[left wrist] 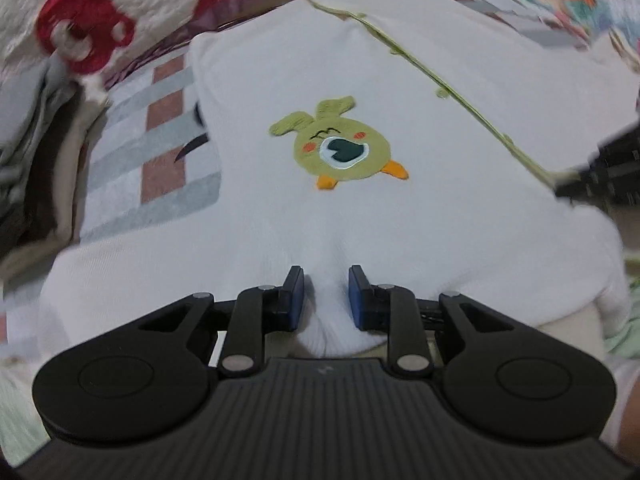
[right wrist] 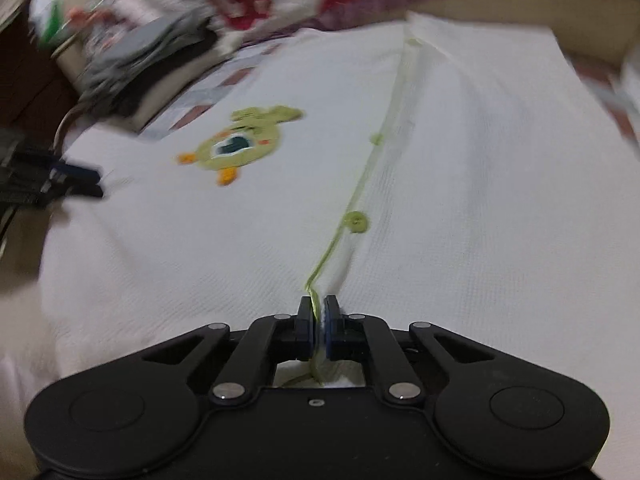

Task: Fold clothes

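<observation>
The white shirt (left wrist: 360, 80) (with a green cartoon patch (left wrist: 340, 146)) is lying on a blanket (left wrist: 160, 140). The left gripper (left wrist: 326, 296) fingers are pinching a shirt fold; the right gripper (right wrist: 319, 330) fingers are squeezing its green-edged hem.

No readable text, labels, brands or numbers on anything shown

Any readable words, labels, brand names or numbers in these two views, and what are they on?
None readable.
White garment: only a green cartoon patch, no lettering.
Quilt: red bear shapes, no text.
Left claw body: a small faint mark, too small to read.
</observation>
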Demonstrator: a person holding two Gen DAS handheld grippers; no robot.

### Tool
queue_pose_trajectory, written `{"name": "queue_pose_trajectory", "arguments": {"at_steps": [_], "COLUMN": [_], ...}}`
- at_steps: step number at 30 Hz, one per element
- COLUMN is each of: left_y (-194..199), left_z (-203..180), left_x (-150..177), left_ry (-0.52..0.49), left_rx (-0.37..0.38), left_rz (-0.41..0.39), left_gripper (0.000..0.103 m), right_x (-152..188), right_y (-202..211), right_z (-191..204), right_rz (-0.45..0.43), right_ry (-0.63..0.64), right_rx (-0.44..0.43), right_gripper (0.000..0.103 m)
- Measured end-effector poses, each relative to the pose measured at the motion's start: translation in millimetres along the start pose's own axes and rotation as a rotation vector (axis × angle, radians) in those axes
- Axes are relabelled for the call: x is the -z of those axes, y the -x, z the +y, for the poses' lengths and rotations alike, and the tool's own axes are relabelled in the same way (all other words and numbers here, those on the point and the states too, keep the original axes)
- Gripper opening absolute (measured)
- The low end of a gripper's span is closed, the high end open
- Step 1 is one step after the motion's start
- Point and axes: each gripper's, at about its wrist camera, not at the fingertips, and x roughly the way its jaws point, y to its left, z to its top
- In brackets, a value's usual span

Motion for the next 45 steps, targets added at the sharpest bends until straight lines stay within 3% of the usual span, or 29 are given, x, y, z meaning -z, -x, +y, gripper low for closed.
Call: {"name": "queue_pose_trajectory", "arguments": {"at_steps": [3,9,12,14,16,20,24,26,27,30,32,36,39,45], "left_y": [8.2,17.9,21.6,27.5,37.6,61.2,58.4,53.0,49.7,40.8,38.0,40.1,36.1,5.5], "left_z": [0.8,-2.0,7.4,17.1,27.6,68.2,130.2,157.3,170.4,199.4,217.1,243.9,250.4,267.0], "left_x": [8.5,10.4,11.5,10.5,8.5,3.8,6.1,16.3,25.1,52.5,73.4,115.7,141.8,163.6], "left_ry": [0.016,0.026,0.1,0.158,0.201,0.292,0.37,0.415,0.454,0.555,0.712,1.098,1.273,1.38], "left_rx": [-0.003,-0.025,0.004,0.021,0.009,-0.084,-0.223,-0.302,-0.339,-0.414,-0.345,-0.094,-0.079,-0.111], "left_rz": [-0.01,-0.03,-0.04,-0.047,-0.065,-0.119,-0.038,0.008,0.027,0.052,0.07,0.0,-0.038,-0.016], "left_gripper": [0.021,0.021,0.023,0.028,0.044,0.056,0.057,0.057,0.059,0.063,0.063,0.063,0.063,0.064], "right_x": [7.0,11.1,8.6,7.1,5.7,3.0,-10.7,-29.1,-42.4,-71.4,-88.7,-107.5,-116.2,-104.1], "right_y": [6.3,2.4,0.2,-0.8,-1.7,-6.5,-3.6,8.4,17.6,32.3,27.8,4.7,-12.1,-18.8], "right_z": [16.7,17.7,28.3,30.5,32.8,57.5,65.1,55.2,47.2,24.5,13.4,37.6,58.6,83.3], "right_rz": [0.047,0.069,0.078,0.097,0.116,0.164,0.211,0.203,0.162,-0.017,-0.101,-0.135,-0.119,-0.115], "right_ry": [0.074,0.028,0.087,0.137,0.186,0.422,0.55,0.517,0.455,0.21,0.051,0.021,0.001,0.005], "right_rx": [0.009,0.007,0.023,0.035,0.047,0.098,0.066,-0.015,-0.083,-0.14,-0.131,-0.13,-0.196,-0.2], "right_gripper": [0.008,0.008,0.009,0.012,0.014,0.016,0.016,0.015,0.015,0.017,0.02,0.02,0.026,0.028]}}
